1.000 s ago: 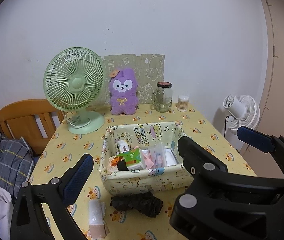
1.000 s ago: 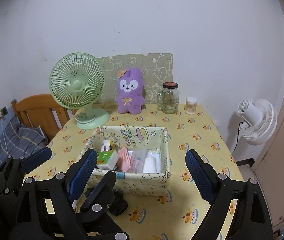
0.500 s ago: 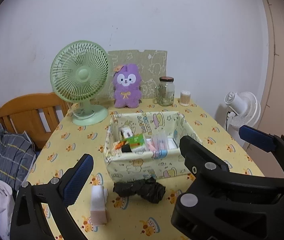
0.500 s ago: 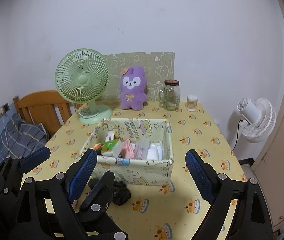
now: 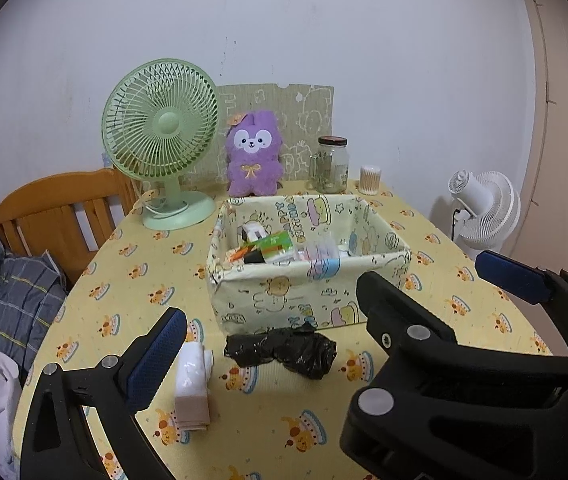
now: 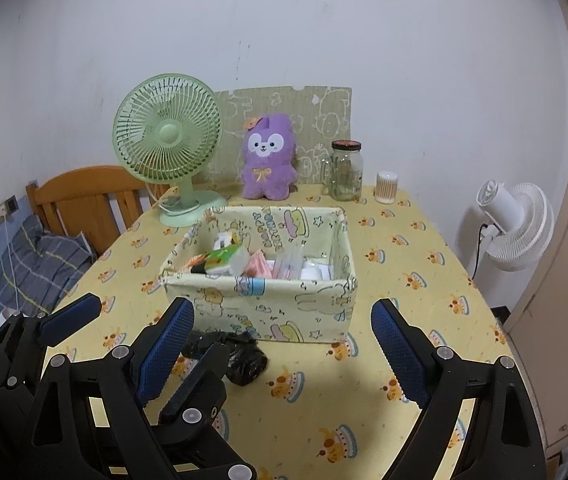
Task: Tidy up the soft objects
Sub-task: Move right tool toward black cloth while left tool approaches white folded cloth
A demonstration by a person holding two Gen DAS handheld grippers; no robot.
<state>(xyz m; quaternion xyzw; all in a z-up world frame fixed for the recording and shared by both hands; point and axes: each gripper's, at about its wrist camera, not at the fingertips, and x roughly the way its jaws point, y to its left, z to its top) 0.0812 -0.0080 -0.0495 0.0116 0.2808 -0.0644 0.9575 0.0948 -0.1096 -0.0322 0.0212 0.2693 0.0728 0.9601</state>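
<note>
In the right wrist view the left gripper's [image 6: 140, 322] arm covers the near left end of the black crumpled bag [image 6: 244, 360], and the white roll is out of sight behind the arms. The fabric basket's [image 5: 308, 300] near wall hides the lower parts of the packets inside. The jar's [image 5: 331, 164] contents are too small to tell. The blue-grey plaid cloth [image 5: 8, 300] at far left runs off the edge.
</note>
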